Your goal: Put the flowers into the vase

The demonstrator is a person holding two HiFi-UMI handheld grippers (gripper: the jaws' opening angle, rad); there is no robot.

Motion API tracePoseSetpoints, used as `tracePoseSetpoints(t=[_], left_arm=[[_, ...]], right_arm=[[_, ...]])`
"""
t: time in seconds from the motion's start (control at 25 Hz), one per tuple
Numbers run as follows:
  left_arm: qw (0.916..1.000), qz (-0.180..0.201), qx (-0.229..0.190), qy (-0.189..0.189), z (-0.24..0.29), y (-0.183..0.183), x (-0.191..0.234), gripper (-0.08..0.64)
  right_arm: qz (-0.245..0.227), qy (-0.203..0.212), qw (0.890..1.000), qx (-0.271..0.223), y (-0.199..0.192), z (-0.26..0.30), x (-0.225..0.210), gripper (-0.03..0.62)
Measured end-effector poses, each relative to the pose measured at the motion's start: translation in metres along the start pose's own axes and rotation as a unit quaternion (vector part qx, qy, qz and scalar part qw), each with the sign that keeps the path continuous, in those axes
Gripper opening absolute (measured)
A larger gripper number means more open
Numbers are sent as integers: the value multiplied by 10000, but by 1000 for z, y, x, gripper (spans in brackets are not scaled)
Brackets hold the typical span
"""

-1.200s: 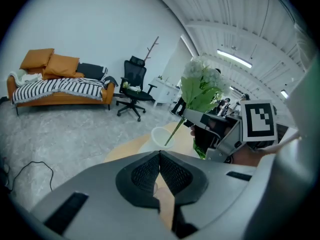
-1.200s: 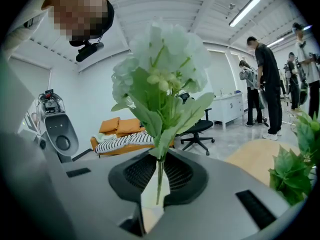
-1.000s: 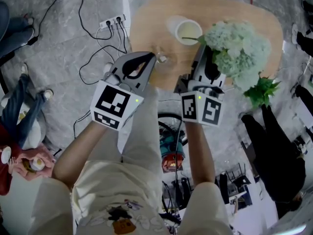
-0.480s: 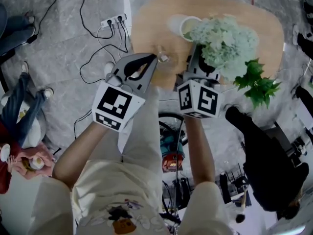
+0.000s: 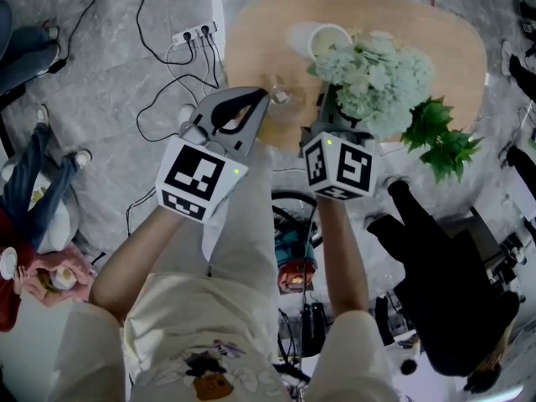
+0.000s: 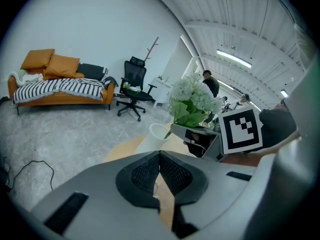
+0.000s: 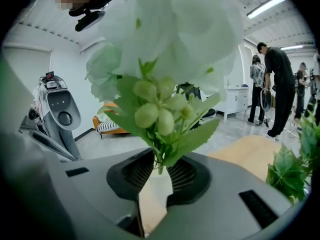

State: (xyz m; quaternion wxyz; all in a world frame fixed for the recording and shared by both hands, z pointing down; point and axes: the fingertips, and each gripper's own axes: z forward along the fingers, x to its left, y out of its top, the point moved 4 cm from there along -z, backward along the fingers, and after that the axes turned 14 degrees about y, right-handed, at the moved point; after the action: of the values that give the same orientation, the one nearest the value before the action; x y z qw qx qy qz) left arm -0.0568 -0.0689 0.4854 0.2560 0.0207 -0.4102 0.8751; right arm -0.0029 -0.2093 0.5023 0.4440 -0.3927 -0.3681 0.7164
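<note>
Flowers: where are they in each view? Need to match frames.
Head view: flowers upper right, over the table.
Left gripper view: flowers centre right, beyond the vase.
Right gripper view: flowers fill the top half, stem at centre.
Shared landmark: the tan table, in all three.

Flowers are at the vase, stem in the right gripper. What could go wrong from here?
1. The right gripper jaws are opening with the stem between them, and the flowers lean well to one side of the vase. The heavy head might tip the vase or flop out.
2. Leaves crowd the jaws, so pulling back could snag them and drag the stem out.
</note>
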Motion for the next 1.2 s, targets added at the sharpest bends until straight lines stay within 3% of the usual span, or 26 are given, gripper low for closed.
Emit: tracePoseSetpoints(t=[0.64, 1.2], left_arm=[[10000, 4, 6, -48, -2, -5, -4, 9], [10000, 25, -4, -60, -5, -6, -5, 9]], right_arm=[[213, 6, 9996, 203, -6, -2, -2, 155], [155, -48, 9997, 200, -7, -8, 2, 156]])
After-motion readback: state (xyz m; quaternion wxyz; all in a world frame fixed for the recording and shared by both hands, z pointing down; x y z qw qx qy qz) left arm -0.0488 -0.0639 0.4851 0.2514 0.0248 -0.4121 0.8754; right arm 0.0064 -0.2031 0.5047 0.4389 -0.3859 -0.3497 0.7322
